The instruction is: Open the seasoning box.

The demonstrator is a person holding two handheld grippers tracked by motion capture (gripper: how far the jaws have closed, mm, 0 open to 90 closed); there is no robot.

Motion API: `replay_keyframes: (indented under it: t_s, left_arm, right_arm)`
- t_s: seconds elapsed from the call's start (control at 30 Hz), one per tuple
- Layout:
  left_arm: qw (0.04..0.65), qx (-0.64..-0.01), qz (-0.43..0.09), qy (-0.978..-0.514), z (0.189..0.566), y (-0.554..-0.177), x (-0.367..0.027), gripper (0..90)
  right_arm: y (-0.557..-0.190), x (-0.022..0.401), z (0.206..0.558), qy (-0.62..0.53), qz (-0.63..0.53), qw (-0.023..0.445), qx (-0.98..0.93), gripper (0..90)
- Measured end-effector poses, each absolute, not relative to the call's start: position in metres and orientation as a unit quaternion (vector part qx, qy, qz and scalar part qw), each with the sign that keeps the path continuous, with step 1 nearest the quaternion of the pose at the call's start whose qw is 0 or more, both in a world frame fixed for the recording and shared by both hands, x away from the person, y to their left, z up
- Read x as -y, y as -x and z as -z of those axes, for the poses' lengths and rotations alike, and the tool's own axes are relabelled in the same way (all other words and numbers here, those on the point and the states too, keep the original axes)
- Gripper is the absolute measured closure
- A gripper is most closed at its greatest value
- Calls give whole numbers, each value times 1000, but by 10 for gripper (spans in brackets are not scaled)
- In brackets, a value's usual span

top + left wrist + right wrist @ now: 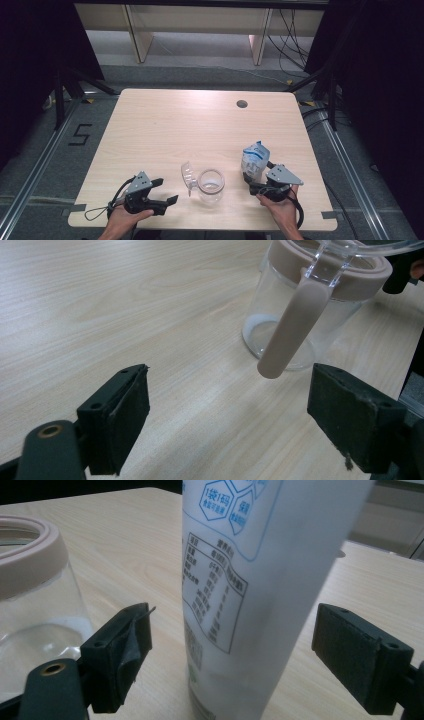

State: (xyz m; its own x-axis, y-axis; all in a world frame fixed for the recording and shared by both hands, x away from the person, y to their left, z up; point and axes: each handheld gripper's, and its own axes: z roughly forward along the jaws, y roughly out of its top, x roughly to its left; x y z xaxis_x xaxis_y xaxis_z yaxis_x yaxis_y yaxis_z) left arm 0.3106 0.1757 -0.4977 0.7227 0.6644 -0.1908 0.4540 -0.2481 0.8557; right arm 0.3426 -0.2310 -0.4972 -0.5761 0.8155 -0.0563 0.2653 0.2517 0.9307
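Observation:
A clear glass jar (210, 185) with a beige rim stands near the table's front edge, its clear lid (188, 176) flipped open to its left. In the left gripper view the jar (320, 315) is just ahead with a beige latch (292, 330) hanging down its side. My left gripper (167, 192) (227, 417) is open, a short way left of the jar, nothing between its jaws. A white and blue pouch (255, 159) (250, 590) stands upright right of the jar. My right gripper (248, 181) (230, 660) is open with its jaws on either side of the pouch, apart from it.
The light wooden table (200, 125) has a round cable hole (242, 104) at the back right. Black frame legs and cables stand on the grey floor to both sides. Wooden furniture legs (137, 35) are beyond the far edge.

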Motion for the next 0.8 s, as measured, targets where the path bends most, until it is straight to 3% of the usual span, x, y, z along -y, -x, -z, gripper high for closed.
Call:
replay_keyframes:
  t_s: [0.8]
  left_arm:
    - [496, -361, -107, -783, 498, -311, -175, 165]
  right_arm:
    - [-362, 222, 507, -360, -506, 291, -727, 197]
